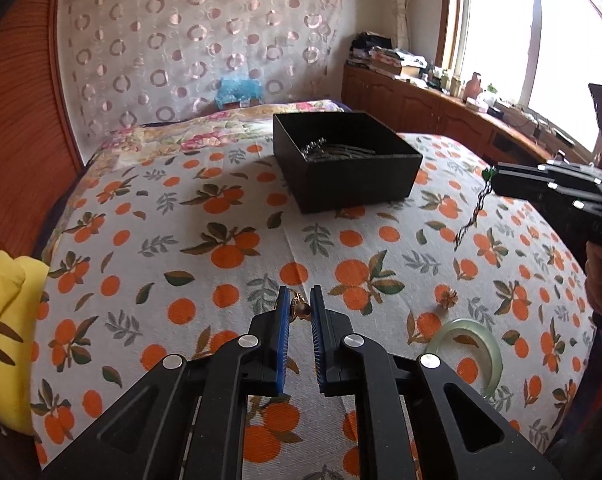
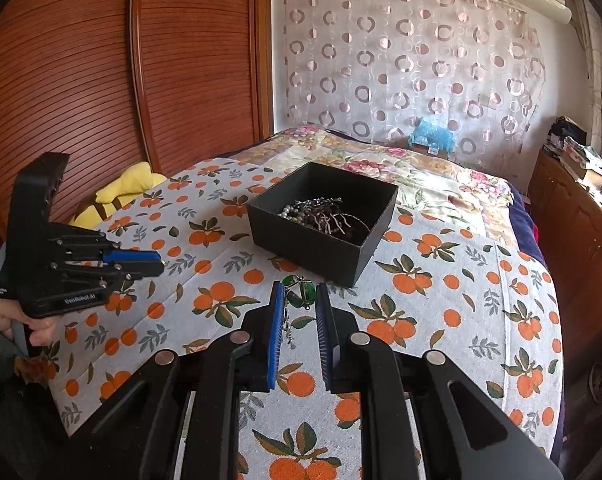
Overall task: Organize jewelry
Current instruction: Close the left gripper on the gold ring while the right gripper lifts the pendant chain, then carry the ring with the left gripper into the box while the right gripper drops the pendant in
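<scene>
A black open box [image 1: 347,160] with several pieces of jewelry inside sits on the orange-print bedspread [image 1: 221,216]; it also shows in the right wrist view [image 2: 321,220]. My left gripper [image 1: 299,305] is shut on a small gold ring with a dark stone [image 1: 301,305], low over the bed. My right gripper [image 2: 299,295] is shut on a green-stone necklace [image 2: 299,290], whose chain [image 1: 471,216] hangs down to the right of the box. A pale green bangle [image 1: 467,344] and a small orange ornament [image 1: 447,299] lie on the bedspread at front right.
A yellow plush toy [image 1: 9,332] lies at the bed's left edge by the brown louvred wardrobe [image 2: 101,80]. A wooden cabinet [image 1: 441,112] with clutter runs under the window on the right. A patterned curtain [image 1: 197,40] hangs behind the bed.
</scene>
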`<state>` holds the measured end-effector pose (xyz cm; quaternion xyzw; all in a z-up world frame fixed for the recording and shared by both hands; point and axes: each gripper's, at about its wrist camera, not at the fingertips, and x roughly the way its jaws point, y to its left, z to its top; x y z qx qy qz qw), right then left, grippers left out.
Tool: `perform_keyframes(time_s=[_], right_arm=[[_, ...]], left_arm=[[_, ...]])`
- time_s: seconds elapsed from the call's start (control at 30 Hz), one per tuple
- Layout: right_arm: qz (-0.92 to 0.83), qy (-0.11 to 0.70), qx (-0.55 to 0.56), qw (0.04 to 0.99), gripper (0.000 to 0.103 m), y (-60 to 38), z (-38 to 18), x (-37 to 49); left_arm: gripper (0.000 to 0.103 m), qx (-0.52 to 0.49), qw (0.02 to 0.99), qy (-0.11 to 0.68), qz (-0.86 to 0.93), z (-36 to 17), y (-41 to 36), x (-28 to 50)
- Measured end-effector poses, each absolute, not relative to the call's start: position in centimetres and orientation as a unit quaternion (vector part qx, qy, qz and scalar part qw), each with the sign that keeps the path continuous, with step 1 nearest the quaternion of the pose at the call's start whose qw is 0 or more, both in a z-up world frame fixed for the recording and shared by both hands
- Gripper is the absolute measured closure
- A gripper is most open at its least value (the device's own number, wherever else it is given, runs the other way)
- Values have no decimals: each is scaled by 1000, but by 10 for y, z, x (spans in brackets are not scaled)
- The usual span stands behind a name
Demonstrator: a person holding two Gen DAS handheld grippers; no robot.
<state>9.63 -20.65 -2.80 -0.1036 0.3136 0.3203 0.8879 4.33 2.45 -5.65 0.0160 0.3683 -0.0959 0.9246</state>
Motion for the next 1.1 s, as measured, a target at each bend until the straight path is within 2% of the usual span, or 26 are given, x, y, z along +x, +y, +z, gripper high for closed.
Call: perform_keyframes(time_s=[0.27, 0.67, 1.1], right_arm=[[321, 305, -102, 891, 85, -200, -20, 105], [317, 289, -81, 900, 85, -182, 9, 168], [291, 320, -75, 899, 84, -161, -7, 241]], left_arm=[[94, 15, 932, 347, -101, -34, 25, 47], [94, 28, 943, 312, -114, -2, 10, 82], [94, 28, 942, 316, -109, 5, 4, 126]])
